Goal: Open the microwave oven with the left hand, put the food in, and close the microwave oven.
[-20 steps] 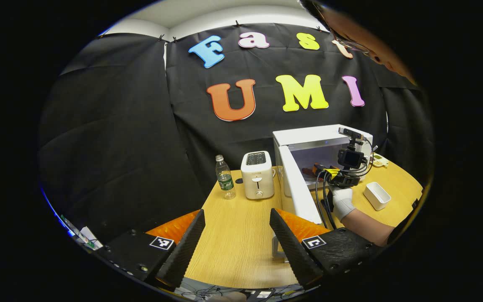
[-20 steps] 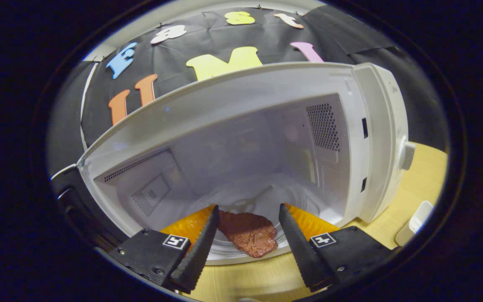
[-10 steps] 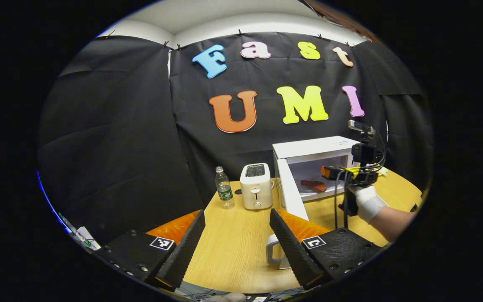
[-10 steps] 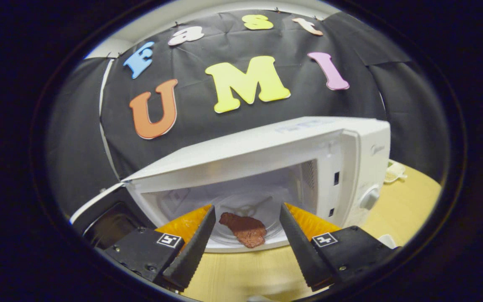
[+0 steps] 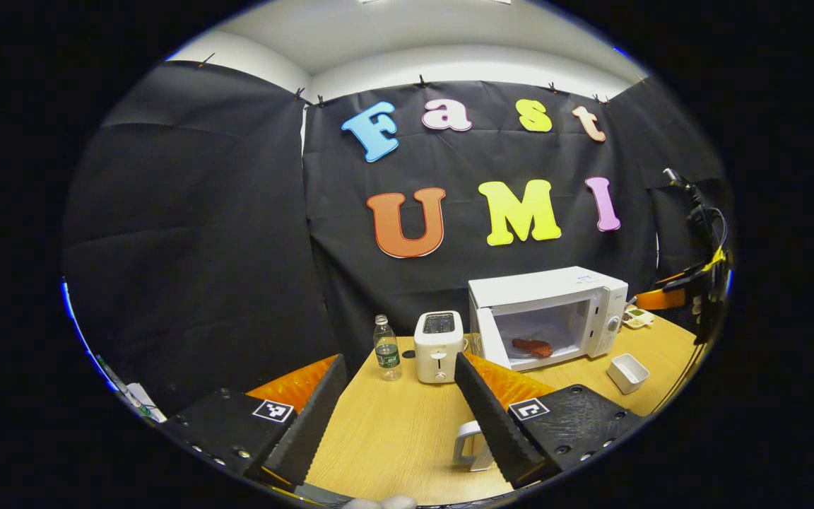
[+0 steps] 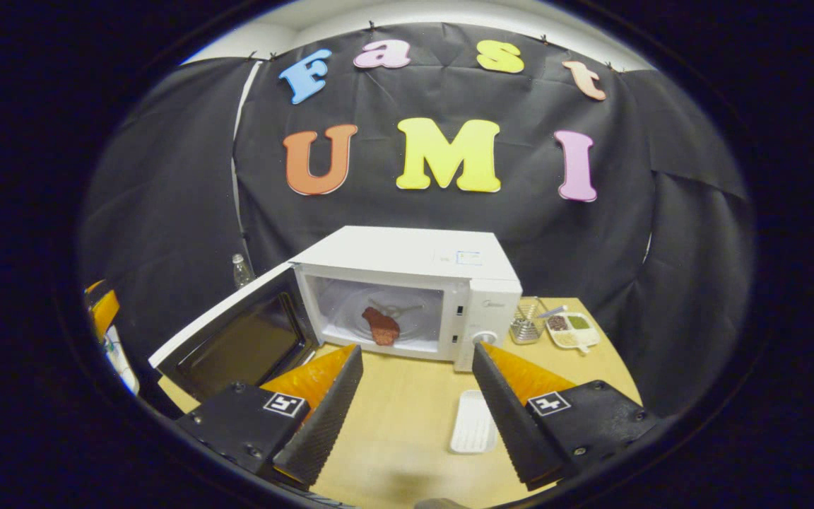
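Note:
The white microwave [image 5: 552, 300] [image 6: 407, 272] stands on the wooden table [image 5: 393, 417] with its door [image 6: 237, 339] swung wide open to the left. A brown piece of food [image 6: 381, 326] [image 5: 533, 347] lies on the turntable inside. My right gripper [image 6: 417, 350] is open and holds nothing, well back from the microwave's front. My left gripper [image 5: 398, 359] is open too, hovering over the near left part of the table, far from the door. In the left gripper view the right gripper [image 5: 689, 286] shows at the far right edge.
A white toaster [image 5: 437, 338] and a water bottle [image 5: 386, 341] stand left of the microwave. A white rectangular tray [image 6: 473, 423] [image 5: 626, 372] lies in front of it. A white mug [image 5: 469, 445] sits by my left gripper. A condiment dish [image 6: 569, 330] lies right of the microwave.
My right gripper has drawn back out of the microwave, open, with the food left on the turntable. The left gripper has also backed away, so everything looks smaller.

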`<state>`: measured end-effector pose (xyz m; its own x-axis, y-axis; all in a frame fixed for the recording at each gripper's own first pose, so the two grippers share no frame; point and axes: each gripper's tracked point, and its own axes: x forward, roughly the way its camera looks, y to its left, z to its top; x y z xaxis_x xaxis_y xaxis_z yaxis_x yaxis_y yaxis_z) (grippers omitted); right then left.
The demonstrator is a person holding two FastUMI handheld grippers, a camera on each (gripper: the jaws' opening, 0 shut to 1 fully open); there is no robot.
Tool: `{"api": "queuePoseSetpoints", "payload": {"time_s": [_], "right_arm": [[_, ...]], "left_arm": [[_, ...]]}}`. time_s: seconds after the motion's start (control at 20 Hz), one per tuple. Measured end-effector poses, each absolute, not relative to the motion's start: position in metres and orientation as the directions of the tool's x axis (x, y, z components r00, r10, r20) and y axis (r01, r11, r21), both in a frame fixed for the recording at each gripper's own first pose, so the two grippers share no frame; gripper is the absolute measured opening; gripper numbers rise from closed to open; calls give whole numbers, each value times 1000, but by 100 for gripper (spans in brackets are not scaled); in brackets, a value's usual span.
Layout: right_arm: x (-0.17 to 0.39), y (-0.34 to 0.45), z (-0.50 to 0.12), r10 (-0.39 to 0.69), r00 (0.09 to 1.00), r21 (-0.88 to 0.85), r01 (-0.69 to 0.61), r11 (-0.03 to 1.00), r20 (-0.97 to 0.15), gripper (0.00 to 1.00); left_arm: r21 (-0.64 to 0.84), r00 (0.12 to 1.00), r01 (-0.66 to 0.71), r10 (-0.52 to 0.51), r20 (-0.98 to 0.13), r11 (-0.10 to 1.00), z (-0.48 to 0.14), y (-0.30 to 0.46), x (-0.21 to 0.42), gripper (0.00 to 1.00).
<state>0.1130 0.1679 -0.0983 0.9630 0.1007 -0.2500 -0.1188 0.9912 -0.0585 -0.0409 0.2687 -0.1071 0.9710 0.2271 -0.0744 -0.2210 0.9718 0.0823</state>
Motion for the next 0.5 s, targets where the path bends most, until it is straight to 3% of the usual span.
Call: {"api": "queuePoseSetpoints", "payload": {"time_s": [0.05,0.1,0.15,0.2,0.25,0.3,0.4,0.45,0.5], "right_arm": [[98,157,-92,87,967,-61,-104,993,-242,100],[84,153,-88,92,965,-58,-109,992,-245,90],[74,149,-88,86,965,-68,-106,992,-249,91],[64,143,-85,75,966,-72,-96,993,-249,100],[57,138,-82,69,967,-67,-88,994,-246,94],[50,134,-80,54,969,-51,-69,996,-243,100],[38,133,-79,58,969,-10,-62,998,-239,94],[33,131,-78,57,969,-1,-59,998,-239,100],[29,129,-76,55,970,3,-56,998,-236,94]], "left_arm": [[76,972,-219,224,-75,973,-106,267,-41,95],[76,972,-218,224,-72,973,-106,268,-42,95],[75,971,-221,227,-74,972,-106,267,-42,95],[69,972,-216,221,-73,974,-107,265,-44,95],[62,974,-215,219,-56,975,-103,263,-46,92],[47,982,-178,181,-53,983,-102,255,-46,89],[40,987,-149,151,-57,988,-108,247,-47,38],[42,987,-146,148,-59,988,-111,247,-49,13],[55,988,-143,146,-45,988,-108,248,-50,0]]}}
